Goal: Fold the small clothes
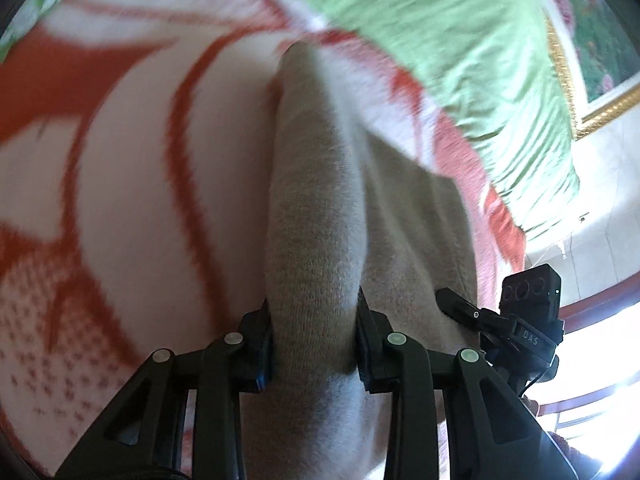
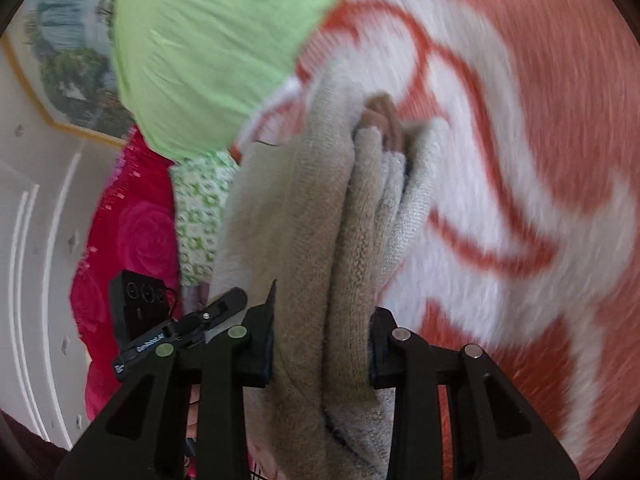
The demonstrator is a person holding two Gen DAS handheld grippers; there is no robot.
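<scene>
A: The beige knit garment (image 1: 320, 208) — where is it?

B: Held up between both grippers, over a white blanket with an orange-red pattern (image 1: 132, 184). In the left wrist view it runs forward from the left gripper (image 1: 314, 344) as a thick rolled ridge of knit, with a flatter panel spreading off to the right.

A: And the fingers?

B: On the left, both fingers (image 1: 256, 344) are clamped against the sides of that ridge, so they grip the garment. The right gripper (image 2: 322, 344) does likewise: its fingers (image 2: 260, 344) press on a bunch of several folded layers of the same garment (image 2: 320, 208).

A: Anything at the far end of the cloth?

B: In the right wrist view a brownish part shows at the top of the folds, but it is too blurred to tell what it is.

A: What lies around?

B: A light green sheet (image 1: 460, 40) beyond the blanket, a green-and-white patterned cloth (image 2: 200, 216) beside it, and a pink cloth with roses (image 2: 136, 232) at the left of the right view. A gold-framed picture (image 2: 68, 64) hangs on the pale wall. Each view also shows the other gripper's small black camera unit (image 1: 528, 292) next to the garment.
</scene>
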